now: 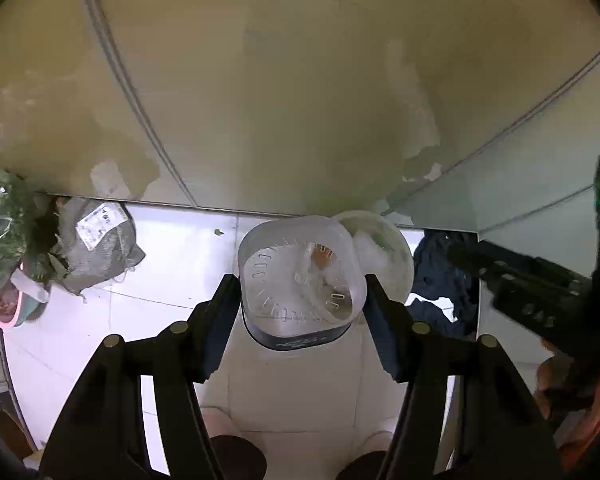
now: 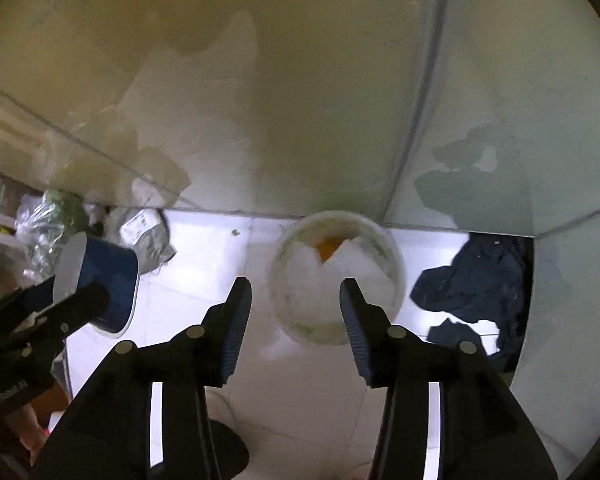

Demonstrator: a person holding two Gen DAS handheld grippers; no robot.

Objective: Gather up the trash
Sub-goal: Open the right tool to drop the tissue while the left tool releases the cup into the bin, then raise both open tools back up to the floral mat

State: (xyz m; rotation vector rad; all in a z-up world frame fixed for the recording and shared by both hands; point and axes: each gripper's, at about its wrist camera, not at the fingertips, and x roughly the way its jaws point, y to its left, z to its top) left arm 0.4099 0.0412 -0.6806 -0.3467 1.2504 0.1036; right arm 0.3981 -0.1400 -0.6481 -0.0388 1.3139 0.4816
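My left gripper (image 1: 302, 284) is shut on a rounded-square bin (image 1: 300, 280) with a dark blue outside and a pale inside holding white and orange scraps; I look into its mouth. In the right wrist view the bin (image 2: 108, 280) shows at the left, held by the left gripper's fingers (image 2: 80, 304). My right gripper (image 2: 296, 292) is open and empty, hovering over a round white bowl (image 2: 336, 280) of white paper and an orange bit on the floor. The bowl (image 1: 384, 248) sits just behind the bin in the left view.
White tiled floor meets stained walls in a corner. A dark blue cloth (image 2: 476, 280) lies at the right. A grey sack with a label (image 1: 100, 240), bagged greens (image 1: 4, 216) and a pink-rimmed bowl (image 1: 12, 308) lie at the left.
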